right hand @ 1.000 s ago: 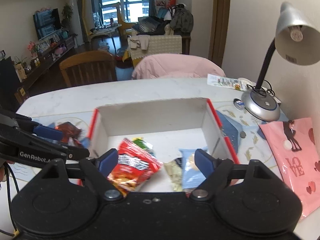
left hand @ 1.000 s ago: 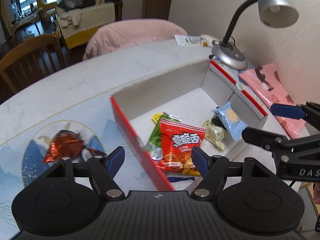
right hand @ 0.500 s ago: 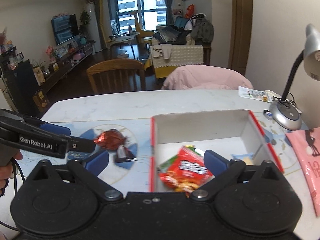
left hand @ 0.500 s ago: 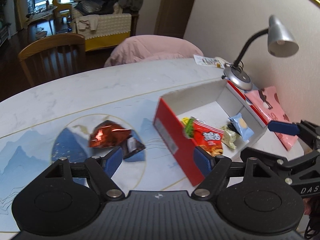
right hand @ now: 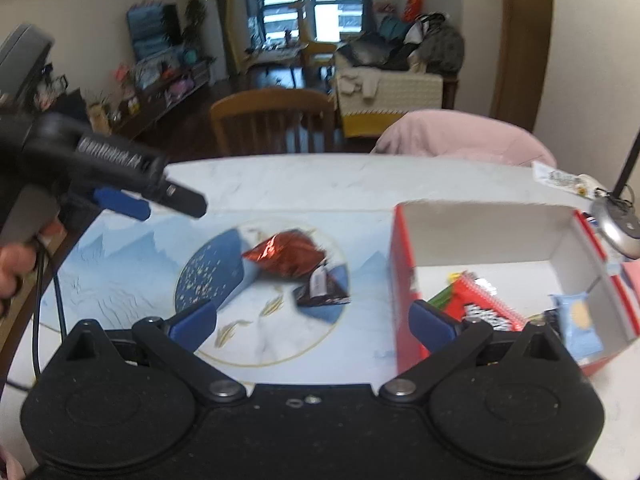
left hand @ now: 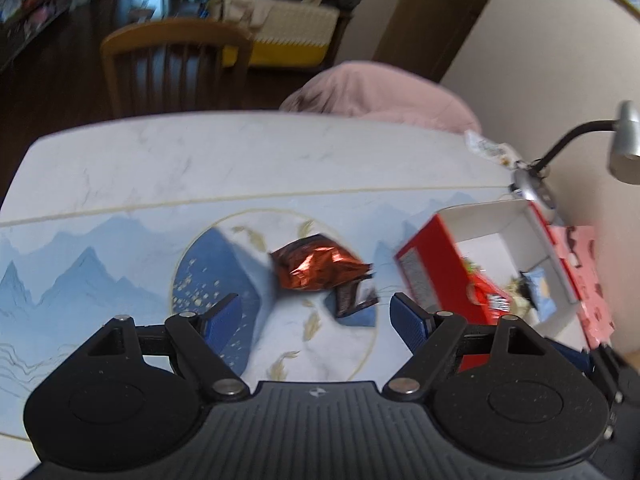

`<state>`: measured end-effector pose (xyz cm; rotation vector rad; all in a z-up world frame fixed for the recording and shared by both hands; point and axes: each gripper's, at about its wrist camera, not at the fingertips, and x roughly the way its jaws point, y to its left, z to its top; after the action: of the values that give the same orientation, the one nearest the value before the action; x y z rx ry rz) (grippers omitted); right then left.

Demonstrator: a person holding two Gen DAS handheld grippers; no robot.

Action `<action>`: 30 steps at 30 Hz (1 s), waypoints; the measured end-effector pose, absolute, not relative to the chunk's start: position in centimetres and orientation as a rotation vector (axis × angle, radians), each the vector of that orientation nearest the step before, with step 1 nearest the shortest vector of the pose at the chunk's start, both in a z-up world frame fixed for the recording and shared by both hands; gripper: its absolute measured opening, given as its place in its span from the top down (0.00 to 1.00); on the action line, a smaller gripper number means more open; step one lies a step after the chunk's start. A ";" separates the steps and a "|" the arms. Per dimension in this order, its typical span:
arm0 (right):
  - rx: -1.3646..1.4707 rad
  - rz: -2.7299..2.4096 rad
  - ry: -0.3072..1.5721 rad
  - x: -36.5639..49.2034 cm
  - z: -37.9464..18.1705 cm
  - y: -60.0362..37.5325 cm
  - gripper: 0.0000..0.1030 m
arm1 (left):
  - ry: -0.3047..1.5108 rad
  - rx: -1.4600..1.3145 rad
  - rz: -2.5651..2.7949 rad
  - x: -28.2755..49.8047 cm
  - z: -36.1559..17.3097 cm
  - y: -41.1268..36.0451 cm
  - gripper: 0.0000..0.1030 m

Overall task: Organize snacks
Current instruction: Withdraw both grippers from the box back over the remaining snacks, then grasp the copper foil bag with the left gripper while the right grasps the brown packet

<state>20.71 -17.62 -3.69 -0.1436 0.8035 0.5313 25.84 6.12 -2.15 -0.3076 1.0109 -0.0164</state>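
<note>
Both grippers point(left hand: 316, 312) apparently leftward, off box point(left hand: 424, 268).

Both grippers spread wide, nothing held

The left gripper point(left hand: 316, 314) hung with its blue fingers point(left hand: 222, 316) far apart and nothing between them. The right gripper point(right hand: 312, 320) stood likewise, its fingers point(right hand: 432, 324) splayed and bare. In the right wrist view the left gripper point(right hand: 132, 196) showed side-on at the upper left, angled downward to the right, with the person's left hand point(right hand: 18, 264) wrapped around its handle at the frame's edge. Both views were somewhat motion-blurred.
</note>
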 end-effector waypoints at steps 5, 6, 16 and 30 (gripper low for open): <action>-0.111 0.520 0.854 22.1 -5.4 -16.1 0.00 | 1.121 -0.361 0.021 29.1 -4.6 7.5 0.21; -0.103 0.522 0.862 22.5 -5.8 -15.8 0.01 | 1.132 -0.359 0.024 29.7 -5.0 7.6 0.21; -0.241 0.494 0.886 26.6 -11.5 -11.7 0.15 | 1.206 -0.326 0.045 33.7 -8.3 7.8 0.21; -0.314 0.455 0.951 31.3 -16.4 -9.3 0.38 | 1.245 -0.344 0.041 37.0 -10.8 7.5 0.21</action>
<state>31.28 -9.35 -16.36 -0.3140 0.9514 0.4553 36.96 7.50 -10.82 -0.3445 1.2452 0.0408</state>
